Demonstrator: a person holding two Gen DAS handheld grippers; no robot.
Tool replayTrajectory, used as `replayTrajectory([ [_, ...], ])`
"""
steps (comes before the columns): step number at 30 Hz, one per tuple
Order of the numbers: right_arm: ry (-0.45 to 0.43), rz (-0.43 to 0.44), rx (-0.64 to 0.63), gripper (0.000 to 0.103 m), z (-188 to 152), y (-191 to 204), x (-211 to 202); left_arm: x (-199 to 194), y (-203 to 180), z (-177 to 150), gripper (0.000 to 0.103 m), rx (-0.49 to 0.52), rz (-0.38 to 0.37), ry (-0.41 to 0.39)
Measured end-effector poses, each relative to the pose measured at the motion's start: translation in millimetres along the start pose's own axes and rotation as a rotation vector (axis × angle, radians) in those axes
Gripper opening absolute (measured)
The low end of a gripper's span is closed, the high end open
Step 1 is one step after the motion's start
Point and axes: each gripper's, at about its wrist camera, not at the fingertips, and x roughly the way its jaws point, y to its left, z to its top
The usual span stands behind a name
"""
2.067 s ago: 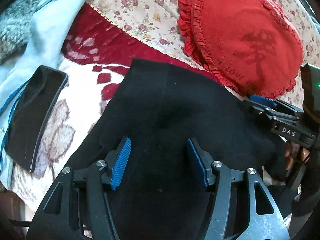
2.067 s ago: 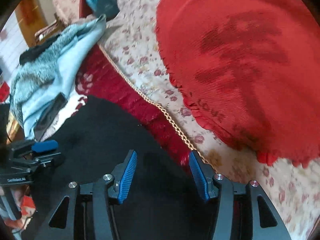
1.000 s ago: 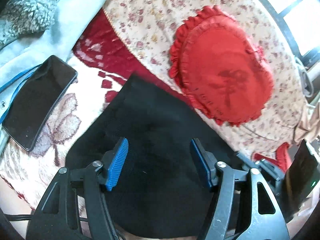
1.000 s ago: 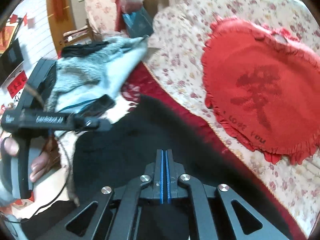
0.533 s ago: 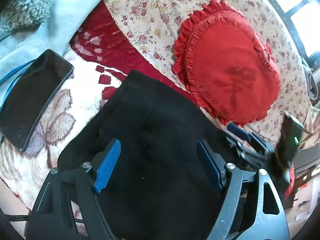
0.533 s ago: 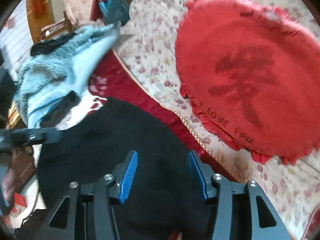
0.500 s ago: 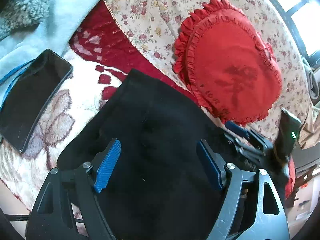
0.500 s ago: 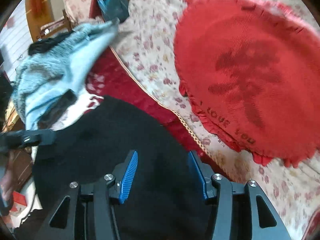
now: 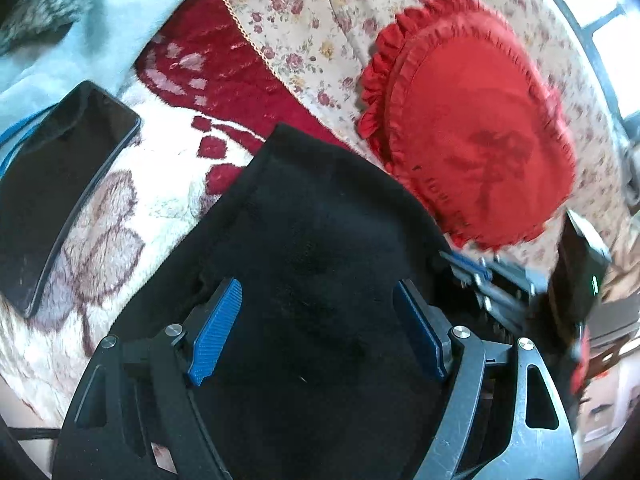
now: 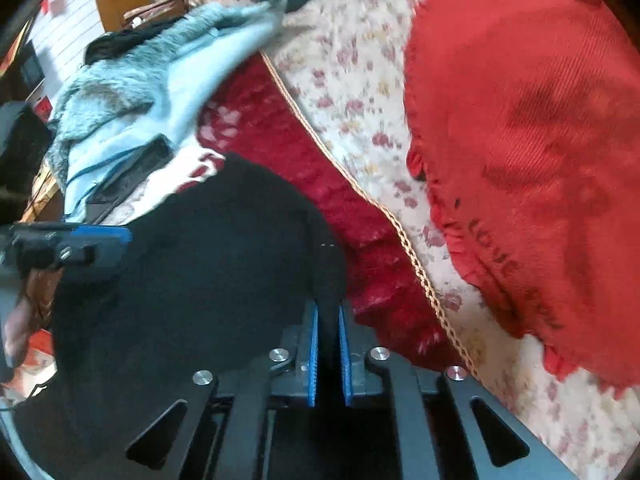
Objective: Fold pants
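Note:
Black pants [image 9: 316, 240] lie folded on the red-and-cream blanket [image 9: 160, 184]; they also show in the right wrist view [image 10: 208, 264]. My left gripper [image 9: 316, 320] is open, its blue pads spread wide just over the near part of the pants, holding nothing. My right gripper [image 10: 328, 344] is shut on the right edge of the pants, with black cloth pinched between its blue pads. The right gripper shows blurred at the right of the left wrist view [image 9: 492, 284]; the left gripper shows at the left of the right wrist view [image 10: 76, 244].
A red heart-shaped ruffled cushion [image 9: 472, 128] leans on the floral sofa back [image 9: 320, 12], close to the right of the pants. A black phone [image 9: 52, 188] lies on the blanket at left. A light-blue furry garment [image 10: 132, 80] is heaped beyond it.
My right gripper has closed from open onto the pants' right edge. My left gripper stays open over the pants with little shift.

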Motion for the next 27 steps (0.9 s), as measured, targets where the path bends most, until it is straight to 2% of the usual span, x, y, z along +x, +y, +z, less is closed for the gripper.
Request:
replayTrajectory([
  [2, -0.074, -0.012, -0.01, 0.006, -6.3, 20.6, -29.0, -12.7, 0.4, -0.4, 0.078, -0.024, -0.028, -0.032],
  [5, -0.118, -0.026, -0.006, 0.005, -18.0, 46.6, -50.4, -29.0, -2.4, -2.9, 0.079, -0.049, -0.068, -0.072],
  [7, -0.137, -0.018, 0.015, 0.005, -27.0, 60.4, -56.0, -31.5, -8.2, -5.0, 0.08, -0.042, -0.069, -0.075],
  [11, -0.138, -0.017, 0.045, 0.005, -41.9, 78.9, -55.2, -22.4, -15.4, -7.2, 0.08, -0.058, -0.071, -0.048],
  [18, -0.13, -0.04, 0.034, 0.005, -50.8, 99.7, -57.8, -20.8, -27.5, -8.2, 0.08, -0.058, -0.057, -0.062],
  [21, -0.143, -0.033, 0.037, 0.005, -53.3, 106.6, -63.1, -12.6, -27.1, -8.3, 0.079, -0.067, -0.01, -0.045],
  [22, -0.15, -0.023, 0.047, 0.005, -54.7, 108.4, -66.3, -9.8, -25.0, -9.6, 0.074, -0.071, -0.013, -0.028],
  [23, -0.161, -0.015, 0.059, 0.005, -56.7, 110.3, -70.2, -8.8, -23.8, -11.4, 0.065, -0.066, -0.017, -0.012],
  [24, -0.169, -0.008, 0.069, 0.005, -58.7, 112.1, -73.8, -9.8, -23.6, -13.6, 0.05, -0.051, -0.013, -0.001],
  [25, -0.175, 0.001, 0.077, 0.005, -61.3, 114.5, -77.6, -12.5, -24.1, -15.8, 0.039, -0.038, -0.01, 0.0],
  [27, -0.181, 0.014, 0.089, 0.005, -67.9, 122.9, -86.0, -27.1, -25.6, -24.8, 0.032, 0.007, -0.016, -0.019],
])
